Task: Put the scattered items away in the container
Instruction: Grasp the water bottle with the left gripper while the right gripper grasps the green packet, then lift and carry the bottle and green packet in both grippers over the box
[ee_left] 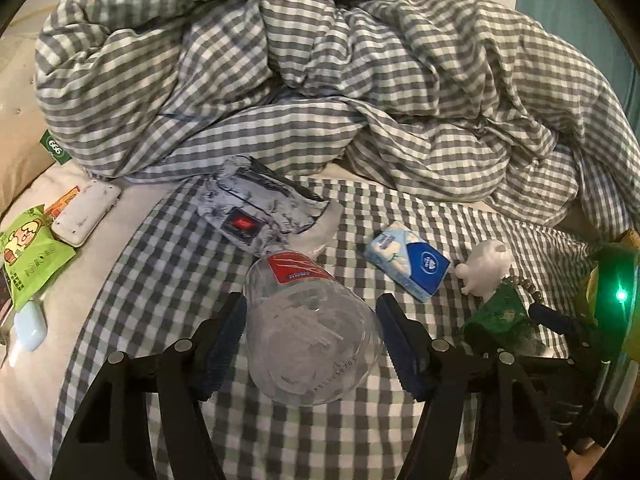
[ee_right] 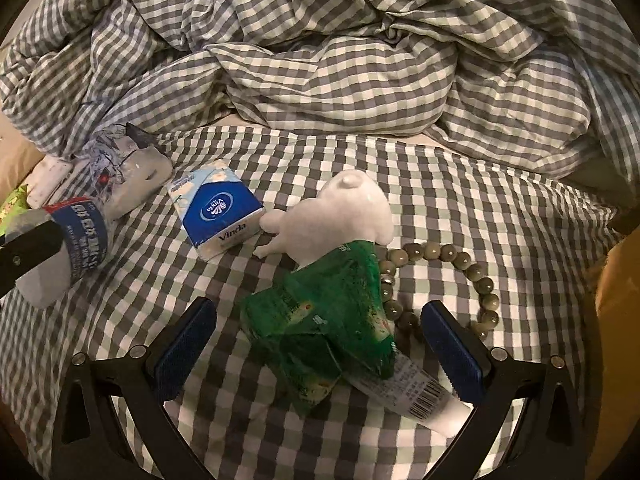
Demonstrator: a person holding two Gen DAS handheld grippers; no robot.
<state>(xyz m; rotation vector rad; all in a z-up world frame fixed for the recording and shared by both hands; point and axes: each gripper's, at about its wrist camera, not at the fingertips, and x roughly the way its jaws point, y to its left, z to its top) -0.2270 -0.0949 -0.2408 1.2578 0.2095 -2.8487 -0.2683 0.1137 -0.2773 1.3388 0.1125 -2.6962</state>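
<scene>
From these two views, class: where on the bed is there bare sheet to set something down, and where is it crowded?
Bare checked sheet lies between the crumpled duvet and the bead bracelet. Another open strip runs below the tissue pack. It is crowded where the white figurine, green packet and beads touch, and on the pillow by the snack packets.

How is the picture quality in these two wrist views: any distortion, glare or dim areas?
Left wrist: strong fisheye bending with black corners; a green light on the right gripper flares at the right edge; the clear bottle between the fingers stays readable. Right wrist: same barrel distortion, dim warm edges, even light at the centre; the green packet is sharp.
</scene>
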